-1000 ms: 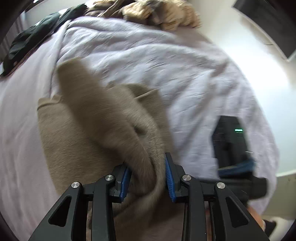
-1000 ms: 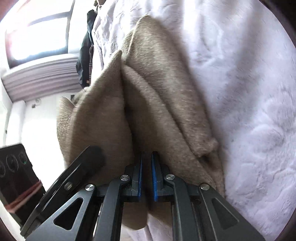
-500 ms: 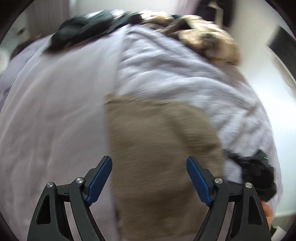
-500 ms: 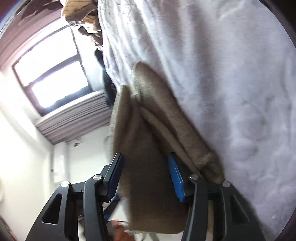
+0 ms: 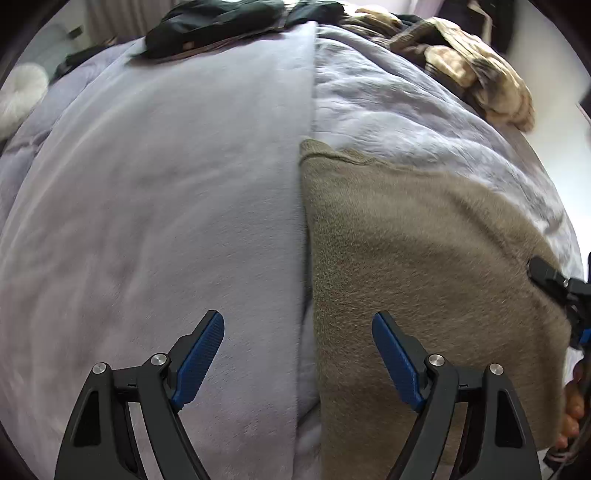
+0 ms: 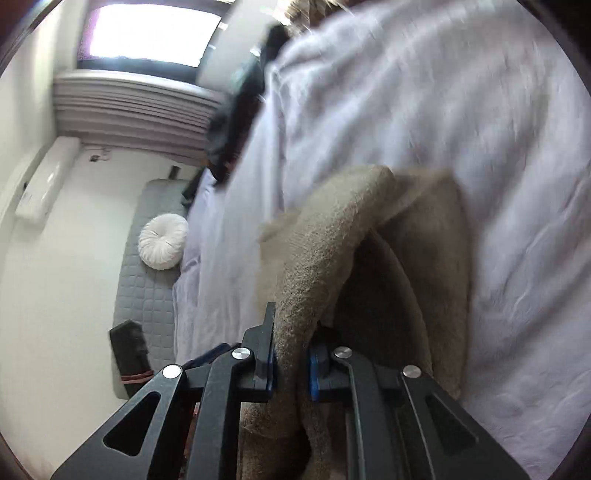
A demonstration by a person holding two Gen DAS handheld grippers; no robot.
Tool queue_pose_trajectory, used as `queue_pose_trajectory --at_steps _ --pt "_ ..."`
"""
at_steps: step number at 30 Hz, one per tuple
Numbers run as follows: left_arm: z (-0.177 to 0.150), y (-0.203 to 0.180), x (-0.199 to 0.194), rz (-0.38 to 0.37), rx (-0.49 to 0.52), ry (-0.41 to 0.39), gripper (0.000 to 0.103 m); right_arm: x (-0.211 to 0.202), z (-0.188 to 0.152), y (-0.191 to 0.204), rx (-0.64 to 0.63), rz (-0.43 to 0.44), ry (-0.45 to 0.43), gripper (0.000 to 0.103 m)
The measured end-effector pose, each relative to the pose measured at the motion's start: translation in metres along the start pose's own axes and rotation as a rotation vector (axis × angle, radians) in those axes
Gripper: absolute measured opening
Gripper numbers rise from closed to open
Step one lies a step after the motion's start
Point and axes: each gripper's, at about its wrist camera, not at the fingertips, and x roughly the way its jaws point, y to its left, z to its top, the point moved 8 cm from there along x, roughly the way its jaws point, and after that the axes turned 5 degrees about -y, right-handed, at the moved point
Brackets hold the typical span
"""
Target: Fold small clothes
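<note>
Between my right tongs [image 6: 291, 363]: brown garment [image 5: 424, 258] edge, jaws closing on it (lifted off bed [image 5: 166, 203]). Left tongs [image 5: 299, 354] open, empty, straddling garment's left edge; long axis runs ahead of them.

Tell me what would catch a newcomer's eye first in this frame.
The tan knit garment spread on the pale lilac bedspread, right of centre in the left wrist view. Next, the right gripper, jaws closing on a lifted fold of that garment, while the left gripper hangs open over its left edge. Darker clothes are piled at the bed's far end.
</note>
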Motion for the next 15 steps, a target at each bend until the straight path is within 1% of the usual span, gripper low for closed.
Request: queue_pose_trajectory --at_steps 1,4,5,6,7,8,9,11,14,15 --pt "0.001 -0.006 0.004 0.003 0.027 0.004 0.083 -0.002 -0.002 -0.006 0.000 -0.029 -0.007 0.014" --pt "-0.005 -0.014 0.019 0.014 0.080 0.029 0.083 0.004 -0.014 -0.059 0.110 -0.142 0.044 0.015" --pt "-0.007 -0.015 0.023 0.015 0.085 0.038 0.083 0.010 -0.019 -0.074 0.144 -0.164 0.068 0.016" --pt "-0.009 -0.016 0.025 0.013 0.085 0.044 0.084 0.012 -0.026 -0.079 0.177 -0.164 0.075 0.016" --pt "-0.009 -0.015 0.025 0.007 0.080 0.044 0.084 0.007 -0.027 -0.082 0.200 -0.152 0.061 0.016" --pt "-0.008 -0.013 0.024 0.008 0.077 0.042 0.084 0.005 -0.025 -0.082 0.198 -0.161 0.056 0.018" --pt "-0.008 -0.011 0.024 0.012 0.078 0.042 0.084 0.000 -0.025 -0.082 0.183 -0.194 0.057 0.019" --pt "-0.008 -0.007 0.022 0.020 0.084 0.049 0.084 -0.011 -0.026 -0.082 0.151 -0.262 0.070 0.026" --pt "-0.010 0.002 0.014 0.045 0.088 0.058 0.084 -0.033 -0.025 -0.075 0.124 -0.307 0.074 0.029" --pt "-0.011 0.004 0.012 0.050 0.090 0.062 0.084 -0.044 -0.030 -0.070 0.109 -0.301 0.072 0.029"
